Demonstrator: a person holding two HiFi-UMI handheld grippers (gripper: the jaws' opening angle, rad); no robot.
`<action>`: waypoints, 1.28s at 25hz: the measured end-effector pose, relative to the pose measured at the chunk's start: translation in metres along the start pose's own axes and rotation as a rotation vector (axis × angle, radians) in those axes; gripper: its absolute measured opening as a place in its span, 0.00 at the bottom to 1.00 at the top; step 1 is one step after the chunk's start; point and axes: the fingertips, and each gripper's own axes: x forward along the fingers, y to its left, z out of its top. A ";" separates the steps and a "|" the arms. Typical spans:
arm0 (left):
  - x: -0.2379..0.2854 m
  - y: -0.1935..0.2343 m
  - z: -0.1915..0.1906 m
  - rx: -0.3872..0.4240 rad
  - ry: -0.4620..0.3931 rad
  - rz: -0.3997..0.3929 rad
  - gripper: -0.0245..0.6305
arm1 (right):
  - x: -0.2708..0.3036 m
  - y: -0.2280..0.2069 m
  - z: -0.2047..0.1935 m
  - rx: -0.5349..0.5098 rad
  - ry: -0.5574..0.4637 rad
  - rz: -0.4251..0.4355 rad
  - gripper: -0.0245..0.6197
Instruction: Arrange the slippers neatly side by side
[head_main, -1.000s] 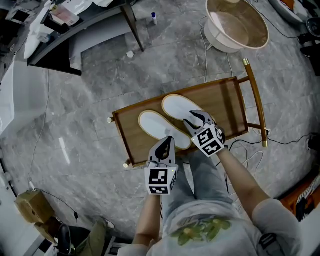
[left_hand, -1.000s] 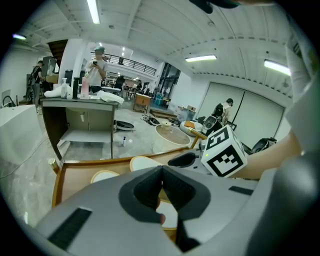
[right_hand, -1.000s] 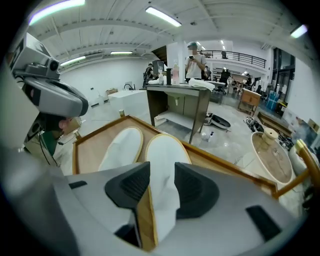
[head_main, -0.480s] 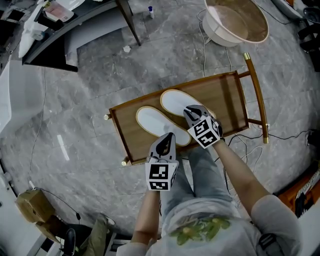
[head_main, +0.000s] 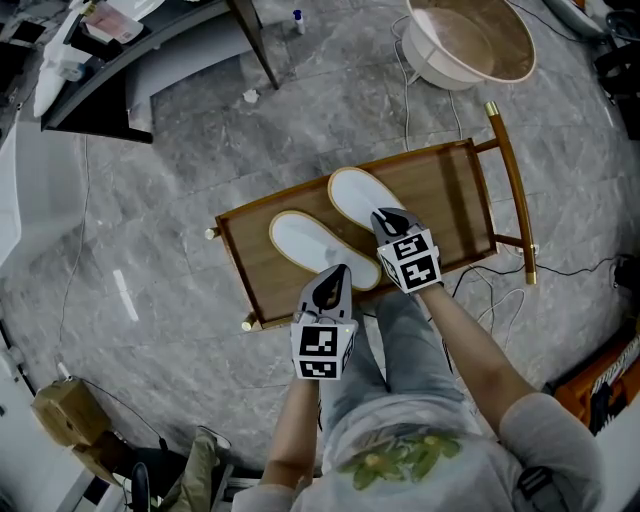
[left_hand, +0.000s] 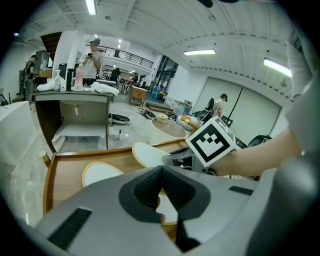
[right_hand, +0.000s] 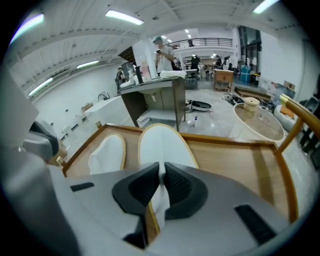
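Two white slippers lie on a wooden tray (head_main: 455, 195) with a raised rim. The right slipper (head_main: 358, 195) points away from me; my right gripper (head_main: 392, 224) has its jaws closing on its heel edge, and white fabric (right_hand: 160, 187) is pinched between the pads. That right slipper (right_hand: 161, 142) lies close beside the left slipper (right_hand: 107, 152). The left slipper (head_main: 305, 245) lies slanted next to it. My left gripper (head_main: 335, 278) hovers over the left slipper's heel end, with its jaws shut and the pads (left_hand: 150, 187) meeting on nothing.
The tray's long handle (head_main: 510, 180) runs along its right side. A round beige basin (head_main: 470, 40) stands on the grey floor beyond it. A dark table (head_main: 140, 50) is at the top left. Cables (head_main: 490, 295) trail on the floor at the right.
The right gripper's jaws have shut on the right slipper's heel. That slipper has swung a little, its toe now pointing more straight away from me. The left gripper has stayed put.
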 end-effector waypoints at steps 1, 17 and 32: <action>0.000 -0.001 0.000 0.001 0.001 -0.002 0.06 | -0.001 -0.002 0.000 0.052 -0.002 -0.007 0.08; 0.002 0.002 -0.003 0.002 0.014 -0.003 0.06 | -0.013 -0.024 -0.009 0.592 -0.019 -0.200 0.09; 0.004 -0.003 -0.007 0.011 0.020 -0.011 0.06 | -0.011 -0.021 -0.015 0.542 -0.019 -0.165 0.18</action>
